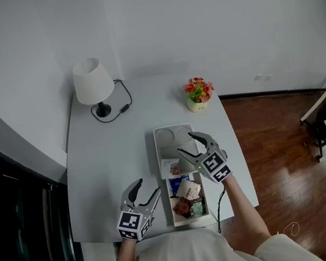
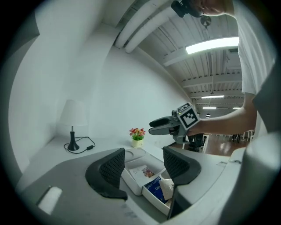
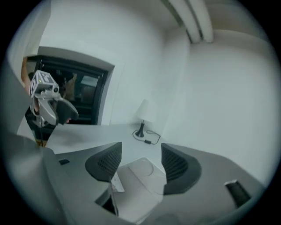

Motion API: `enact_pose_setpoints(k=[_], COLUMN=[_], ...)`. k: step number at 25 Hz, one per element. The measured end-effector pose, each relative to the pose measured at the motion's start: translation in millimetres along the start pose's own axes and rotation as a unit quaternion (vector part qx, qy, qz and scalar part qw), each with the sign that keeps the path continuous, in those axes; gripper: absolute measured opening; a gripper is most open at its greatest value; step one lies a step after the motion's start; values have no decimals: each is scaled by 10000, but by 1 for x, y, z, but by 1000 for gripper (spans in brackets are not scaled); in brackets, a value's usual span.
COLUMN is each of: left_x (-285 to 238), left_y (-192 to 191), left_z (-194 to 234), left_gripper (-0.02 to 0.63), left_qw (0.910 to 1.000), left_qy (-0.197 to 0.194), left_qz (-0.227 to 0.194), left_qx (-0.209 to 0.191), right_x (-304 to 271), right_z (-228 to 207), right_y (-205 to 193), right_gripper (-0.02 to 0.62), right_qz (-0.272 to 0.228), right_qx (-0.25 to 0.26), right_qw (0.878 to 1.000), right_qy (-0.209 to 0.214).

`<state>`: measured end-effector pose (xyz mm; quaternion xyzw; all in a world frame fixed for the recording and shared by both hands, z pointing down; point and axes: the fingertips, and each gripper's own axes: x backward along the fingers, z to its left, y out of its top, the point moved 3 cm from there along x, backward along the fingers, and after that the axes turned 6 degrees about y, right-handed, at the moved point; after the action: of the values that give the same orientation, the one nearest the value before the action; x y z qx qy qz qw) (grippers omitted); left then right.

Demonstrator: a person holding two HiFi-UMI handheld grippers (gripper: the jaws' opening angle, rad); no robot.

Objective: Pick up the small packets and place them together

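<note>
Head view shows the small colourful packets heaped in the near compartments of a white rectangular plastic tray on the pale grey table. The right gripper hangs above the tray's middle, jaws wide and empty. The left gripper is just left of the tray's near end, also spread, holding nothing. A white-shaded lamp and a small pot of flowers stand at the far side.

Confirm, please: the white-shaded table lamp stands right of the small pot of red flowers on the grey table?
No: in the head view the white-shaded table lamp stands left of the small pot of red flowers on the grey table.
</note>
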<state>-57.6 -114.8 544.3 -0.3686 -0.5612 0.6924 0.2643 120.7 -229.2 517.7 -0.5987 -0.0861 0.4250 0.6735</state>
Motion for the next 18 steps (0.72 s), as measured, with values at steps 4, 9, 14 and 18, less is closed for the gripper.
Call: enact_pose_setpoints(k=[4, 9, 14, 18], left_x=[4, 10, 6, 7], left_y=[29, 54, 39, 34], left_z=[-2, 1, -6, -8], left_gripper=[258, 286, 296, 298], left_qw=[9979, 9920, 9958, 9957], left_qy=[2, 367, 277, 228], left_qz=[-600, -1208, -851, -895], left_qx=[223, -15, -215, -67], right_x=[56, 91, 95, 93], right_z=[21, 58, 86, 89], right_y=[16, -12, -30, -31], right_gripper=[293, 291, 291, 291], right_qz=[-895, -1146, -977, -838], right_qx=[-585, -1337, -1475, -1339], right_qw=[9927, 9797, 9815, 9857], right_qy=[-558, -955, -729, -596])
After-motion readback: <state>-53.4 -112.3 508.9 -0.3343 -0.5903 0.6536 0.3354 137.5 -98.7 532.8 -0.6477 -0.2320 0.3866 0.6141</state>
